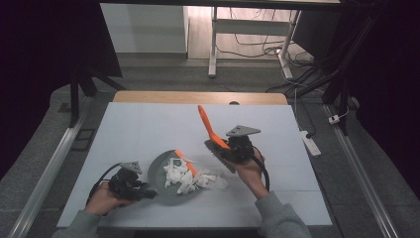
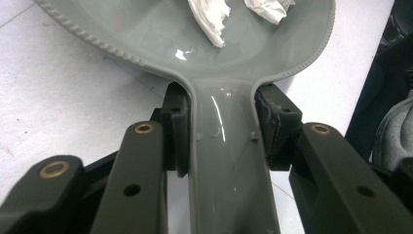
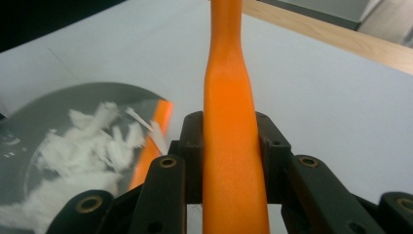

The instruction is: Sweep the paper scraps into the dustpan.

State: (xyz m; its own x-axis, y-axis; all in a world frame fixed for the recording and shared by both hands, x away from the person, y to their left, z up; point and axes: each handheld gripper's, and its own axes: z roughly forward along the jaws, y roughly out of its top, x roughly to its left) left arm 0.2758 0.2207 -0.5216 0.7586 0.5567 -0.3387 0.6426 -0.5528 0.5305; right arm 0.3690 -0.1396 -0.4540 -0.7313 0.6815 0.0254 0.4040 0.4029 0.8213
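One grey dustpan (image 1: pixel 163 173), one orange brush handle (image 1: pixel 210 129), one heap of white paper scraps (image 1: pixel 190 177), two tools, one bench (image 1: pixel 148 129)

a flat white tabletop (image 1: pixel 148 134) with a light wooden strip (image 1: pixel 198 96) along its far edge. a grey plastic dustpan (image 1: pixel 159 171) lies on it near the front, holding torn white paper scraps (image 1: pixel 185 177); a few scraps (image 1: pixel 218 182) spill onto the white surface just beside it.

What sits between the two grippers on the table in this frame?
In the high view, the grey dustpan with white paper scraps lies between the left gripper and right gripper.
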